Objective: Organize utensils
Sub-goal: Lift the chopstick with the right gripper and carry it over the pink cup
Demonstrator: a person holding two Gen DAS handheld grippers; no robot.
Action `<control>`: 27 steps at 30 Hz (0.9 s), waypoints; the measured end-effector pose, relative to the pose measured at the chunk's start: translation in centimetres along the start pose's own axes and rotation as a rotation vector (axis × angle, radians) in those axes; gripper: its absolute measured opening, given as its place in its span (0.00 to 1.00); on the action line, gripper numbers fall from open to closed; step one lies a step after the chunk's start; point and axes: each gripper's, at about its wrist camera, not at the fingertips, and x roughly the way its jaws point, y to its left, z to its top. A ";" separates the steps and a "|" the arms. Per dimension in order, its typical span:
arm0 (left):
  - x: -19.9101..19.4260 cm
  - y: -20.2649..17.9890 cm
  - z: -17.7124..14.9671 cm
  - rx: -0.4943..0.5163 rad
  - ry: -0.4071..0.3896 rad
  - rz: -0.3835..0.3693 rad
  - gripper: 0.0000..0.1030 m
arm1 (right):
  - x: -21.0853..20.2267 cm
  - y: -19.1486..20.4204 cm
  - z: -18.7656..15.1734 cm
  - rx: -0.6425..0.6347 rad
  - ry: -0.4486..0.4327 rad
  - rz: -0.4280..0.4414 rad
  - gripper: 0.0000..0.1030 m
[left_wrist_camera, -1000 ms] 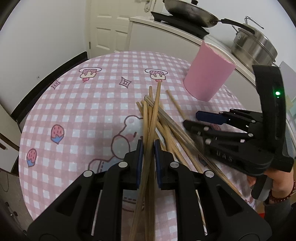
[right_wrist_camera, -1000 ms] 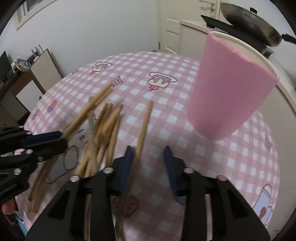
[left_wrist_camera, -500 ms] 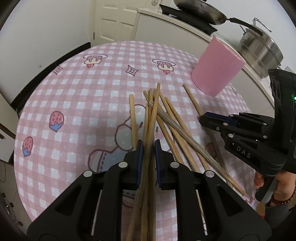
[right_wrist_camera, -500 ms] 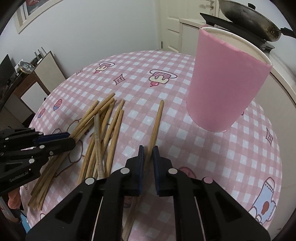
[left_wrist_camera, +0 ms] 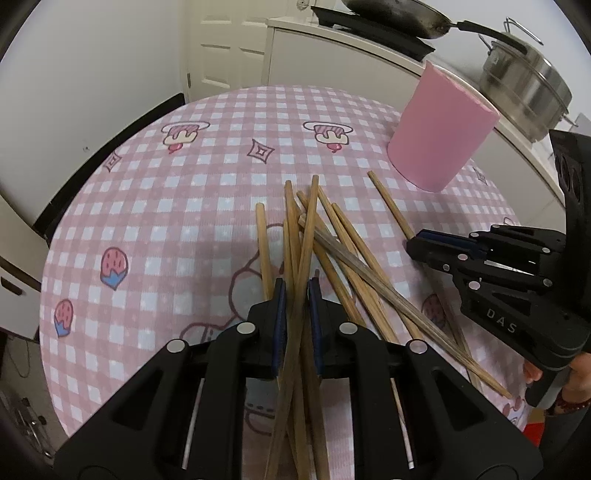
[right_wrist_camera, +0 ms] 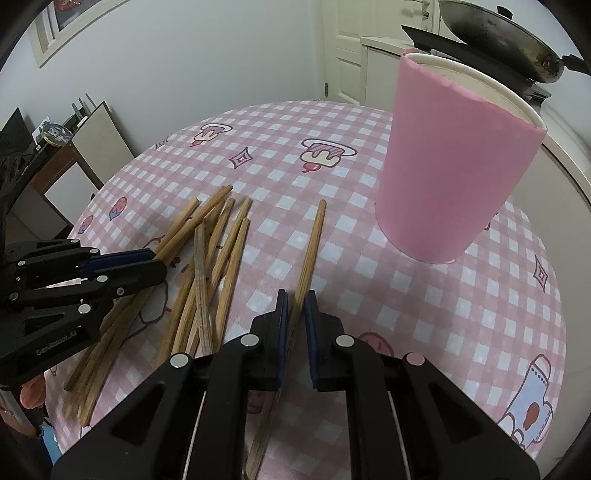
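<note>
1. The room: a white wall and a white panelled door (left_wrist_camera: pixel 221 48) stand behind the table, and a white counter carries a dark frying pan (left_wrist_camera: pixel 399 18) and a steel lidded pot (left_wrist_camera: pixel 528 85).
2. The surface: a round table under a pink-and-white checked cloth with cartoon prints (left_wrist_camera: pixel 155 206) holds everything the task concerns.
3. The target: a tall pink cylindrical holder with a white inner rim (right_wrist_camera: pixel 450 155) stands upright at the far right of the cloth, well nearer the right hand than the left.
4. The loose pile of light wooden chopsticks (left_wrist_camera: pixel 343 251) fans out between the two tools, long axes pointing roughly away from the person.
5. The right black two-finger gripper (right_wrist_camera: pixel 294 306) is clenched on a single wooden chopstick (right_wrist_camera: pixel 312 243) lying apart from the pile; that stick's far tip points ahead, with the holder ahead and to the right of it.
6. The left black two-finger gripper (left_wrist_camera: pixel 295 306), whose jaws have just closed further, is clamped on one long chopstick (left_wrist_camera: pixel 308 229) that crosses the pile.
7. My judgement: the right stick goes first, tipped upright, then lowered into the holder's mouth.
</note>
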 end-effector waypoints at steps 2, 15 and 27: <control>-0.5 -0.2 0.1 0.010 -0.015 0.004 0.07 | -0.2 0.0 -0.1 0.004 -0.006 0.011 0.07; -8.9 -1.7 0.8 0.010 -0.183 -0.028 0.06 | -6.5 0.7 0.5 -0.006 -0.159 0.069 0.05; -18.0 -8.0 3.5 0.098 -0.400 -0.055 0.06 | -15.6 -0.4 1.4 -0.020 -0.389 0.087 0.05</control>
